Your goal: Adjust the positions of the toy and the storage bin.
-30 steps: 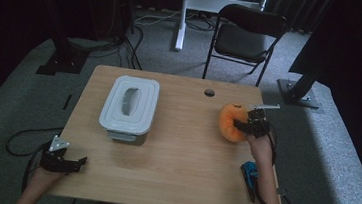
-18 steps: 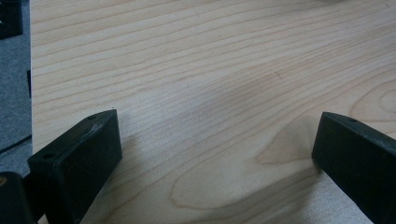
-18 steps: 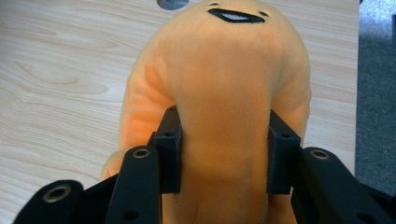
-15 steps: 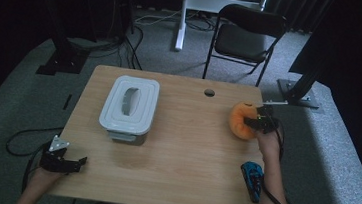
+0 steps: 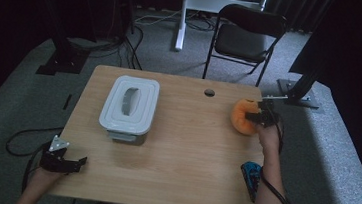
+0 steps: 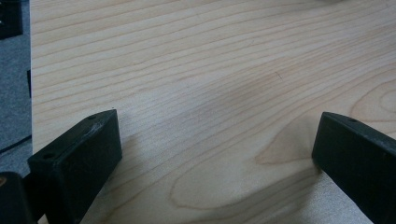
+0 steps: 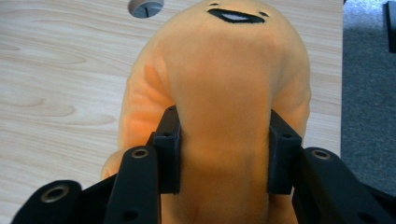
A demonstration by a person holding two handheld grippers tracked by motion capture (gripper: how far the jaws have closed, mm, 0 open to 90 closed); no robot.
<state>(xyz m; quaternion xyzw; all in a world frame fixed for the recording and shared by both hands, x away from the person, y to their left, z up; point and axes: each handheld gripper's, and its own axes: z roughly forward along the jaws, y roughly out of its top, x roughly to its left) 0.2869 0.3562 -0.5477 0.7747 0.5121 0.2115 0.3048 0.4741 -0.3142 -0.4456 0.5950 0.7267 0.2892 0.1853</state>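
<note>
Your right gripper is clamped on the orange plush toy, both pads pressed into its sides, near the table's right edge, just beside the cable hole. Your left gripper hangs wide, nothing between its jaws, at the near left corner.

Right gripper at right-center of the high view, forearm running up from the bottom edge, jaws clamped on orange plush toy. Left gripper lower left, jaws spread wide, nothing between them.
</note>
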